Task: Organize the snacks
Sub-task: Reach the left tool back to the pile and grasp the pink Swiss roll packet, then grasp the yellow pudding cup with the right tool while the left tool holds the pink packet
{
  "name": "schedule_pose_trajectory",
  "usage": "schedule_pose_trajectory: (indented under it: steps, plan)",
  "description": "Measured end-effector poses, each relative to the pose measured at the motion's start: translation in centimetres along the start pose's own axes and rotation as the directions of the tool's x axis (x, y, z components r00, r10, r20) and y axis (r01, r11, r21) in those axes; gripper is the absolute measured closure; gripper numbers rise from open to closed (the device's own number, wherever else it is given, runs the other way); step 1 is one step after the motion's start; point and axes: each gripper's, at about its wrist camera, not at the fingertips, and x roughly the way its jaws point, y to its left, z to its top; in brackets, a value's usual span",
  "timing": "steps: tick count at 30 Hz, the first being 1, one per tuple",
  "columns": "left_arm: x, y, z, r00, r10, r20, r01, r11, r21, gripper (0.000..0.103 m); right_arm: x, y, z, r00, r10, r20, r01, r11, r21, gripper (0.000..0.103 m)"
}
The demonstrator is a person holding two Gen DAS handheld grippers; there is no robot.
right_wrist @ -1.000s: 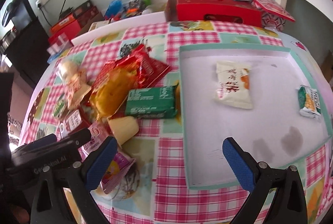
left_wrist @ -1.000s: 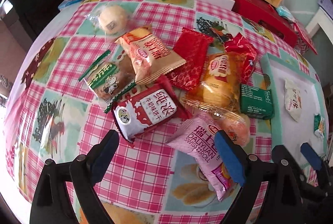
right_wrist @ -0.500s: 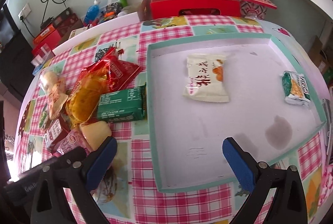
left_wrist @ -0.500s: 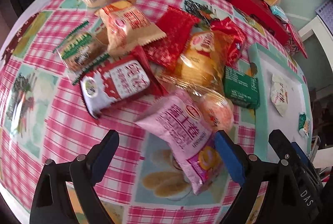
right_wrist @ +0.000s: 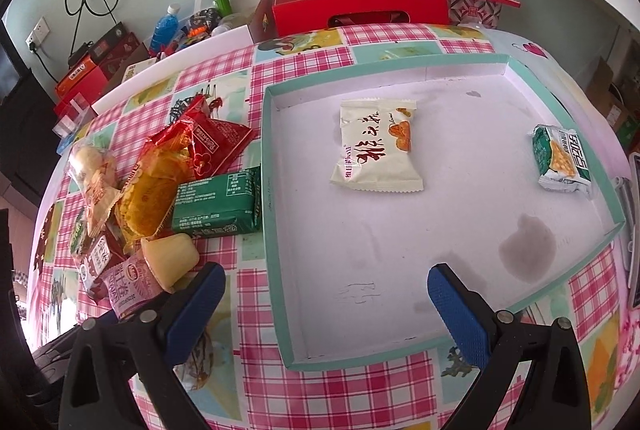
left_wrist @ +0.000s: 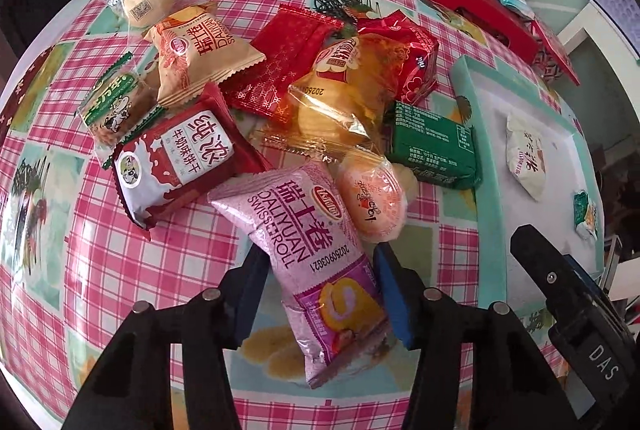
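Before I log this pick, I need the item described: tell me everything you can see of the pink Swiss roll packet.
The pink Swiss roll packet is a glossy, crinkly foil pillow pack printed with white and red lettering and a picture of a sliced roll. It lies flat and slanted on the checked tablecloth, at the near edge of the snack pile. Its lower half sits between the left gripper fingers, which have just been closing and now pinch its sides. A round peach-coloured bun wrapper touches its edge.

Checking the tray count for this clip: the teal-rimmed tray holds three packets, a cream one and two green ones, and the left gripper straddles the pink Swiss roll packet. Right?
Not quite. The tray holds two packets: one cream packet and one green packet, as the right wrist view shows. The left gripper does straddle the pink Swiss roll packet.
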Motion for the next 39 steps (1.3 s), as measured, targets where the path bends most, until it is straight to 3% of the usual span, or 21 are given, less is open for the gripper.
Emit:
schedule_pose_trajectory:
  steps: [3,13,21,25,31,33,39]
  plan:
    - [-0.4,0.1,-0.1,1.0,-0.003,0.008,0.003,1.0,-0.007,0.058,0.1,-0.1,0.0,1.0,-0.001,-0.001,0.001,1.0,0.005,0.0]
    - [-1.7,2.8,0.6,0.999,-0.023,0.049,0.025,0.999,-0.044,0.062,0.0,0.0,0.1,1.0,0.017,0.009,-0.017,1.0,0.008,0.0]
    - [-3.4,4.1,0.8,0.995,-0.027,0.092,0.034,0.997,-0.072,0.063,-0.5,1.8,-0.2,0.996,0.081,0.038,-0.078,0.995,-0.063,0.0]
    - [-3.7,4.8,0.9,0.995,-0.017,0.097,0.026,0.995,-0.098,0.071,-0.9,3.0,-0.3,0.993,0.102,0.06,-0.095,0.99,-0.105,0.001]
    - [-3.4,5.7,1.1,0.995,-0.03,0.092,0.043,0.99,-0.137,0.071,-1.0,5.0,-0.9,0.983,0.173,0.06,-0.16,0.971,-0.179,0.008]
    - [-3.4,6.0,1.1,0.995,-0.026,0.093,0.04,0.988,-0.15,0.071,-0.9,5.6,-1.0,0.978,0.203,0.055,-0.188,0.962,-0.2,0.016]
    - [-3.4,6.9,1.2,0.995,-0.062,0.084,0.078,0.975,-0.206,0.071,0.4,7.0,-1.3,0.96,0.279,0.009,-0.269,0.934,-0.235,0.027]
